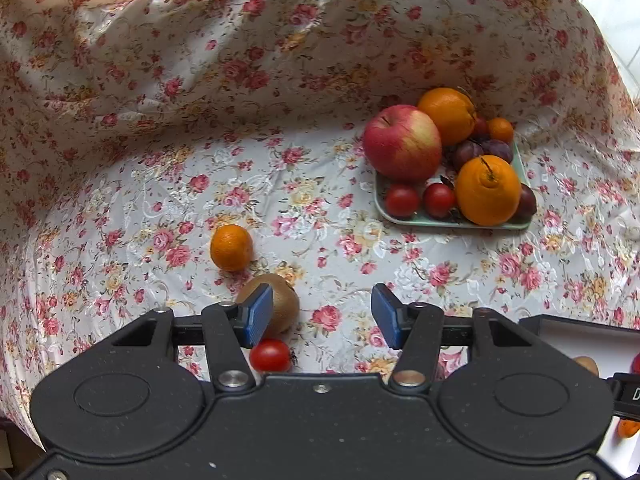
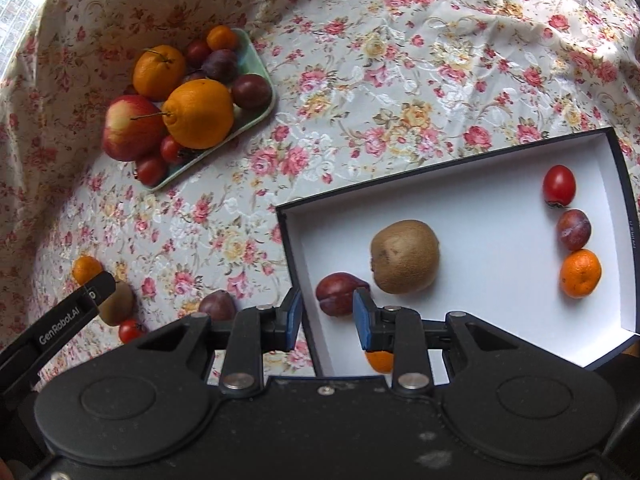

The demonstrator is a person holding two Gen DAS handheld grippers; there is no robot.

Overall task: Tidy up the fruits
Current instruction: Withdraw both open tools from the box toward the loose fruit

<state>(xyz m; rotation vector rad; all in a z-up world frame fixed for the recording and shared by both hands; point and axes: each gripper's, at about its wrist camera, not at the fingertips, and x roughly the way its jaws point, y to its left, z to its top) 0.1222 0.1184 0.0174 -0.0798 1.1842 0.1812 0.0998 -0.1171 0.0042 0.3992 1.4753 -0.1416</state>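
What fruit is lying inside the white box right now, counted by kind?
Kiwi: 1
Plums: 2
Mandarins: 2, one partly hidden
Tomato: 1
Total in the white box: 6

In the right wrist view we see only a sliver of a mandarin (image 2: 378,361) behind the gripper's finger, and the box (image 2: 622,184) runs under the gripper body. In the left wrist view, a finger covers part of the kiwi (image 1: 282,304), and the box's (image 1: 588,322) contents are mostly cut off.
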